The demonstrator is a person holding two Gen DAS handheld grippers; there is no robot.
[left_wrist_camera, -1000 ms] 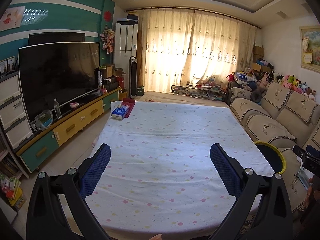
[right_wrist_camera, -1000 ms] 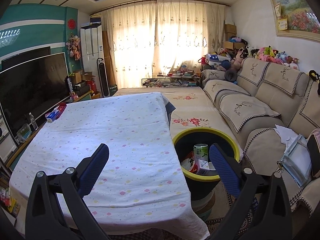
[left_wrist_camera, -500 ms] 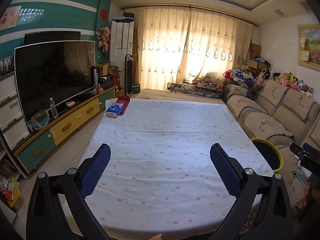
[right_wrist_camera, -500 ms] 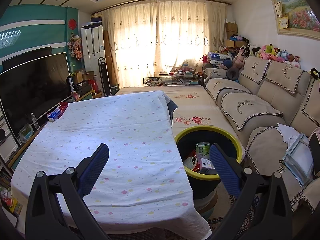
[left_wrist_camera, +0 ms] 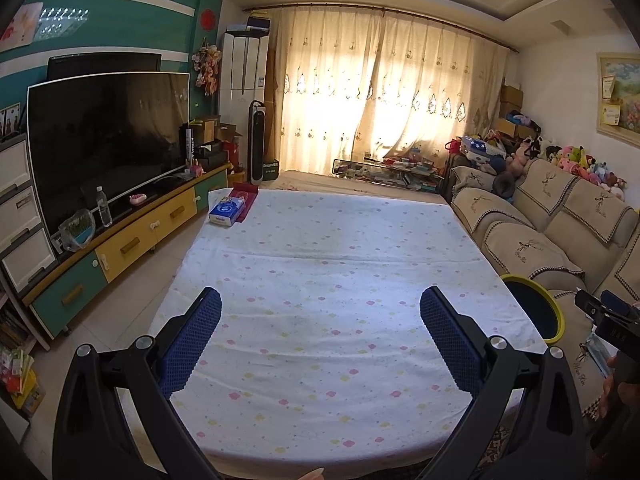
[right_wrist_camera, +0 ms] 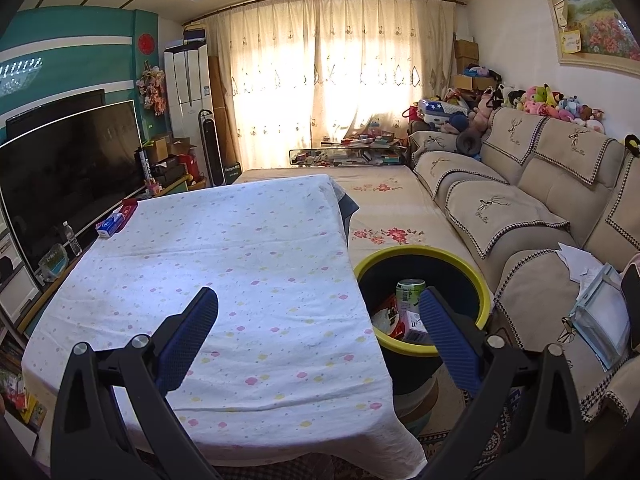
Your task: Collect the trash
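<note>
A black trash bin with a yellow rim [right_wrist_camera: 486, 298] stands on the floor at the table's right side, between table and sofa. Inside it lie a green can [right_wrist_camera: 409, 292], a small white box [right_wrist_camera: 414, 326] and wrappers. In the left wrist view only part of the bin [left_wrist_camera: 554, 312] shows. The table under a white cloth with coloured dots [left_wrist_camera: 320, 280] [right_wrist_camera: 224, 264] carries a blue tissue box [left_wrist_camera: 227, 211] [right_wrist_camera: 109, 227] at its far left corner. My left gripper [left_wrist_camera: 320, 300] hangs open and empty over the near table. My right gripper [right_wrist_camera: 318, 298] is open and empty over the table's right edge.
A beige sofa [right_wrist_camera: 520, 208] runs along the right with papers and a clear bag [right_wrist_camera: 600, 312] on its near seat. A TV [left_wrist_camera: 104, 136] on a teal and yellow cabinet [left_wrist_camera: 120, 248] lines the left. A red item [left_wrist_camera: 246, 196] lies by the tissue box.
Both grippers have drawn back and risen slightly, so the table looks a little farther away. Their fingers stay just as wide apart and hold nothing.
</note>
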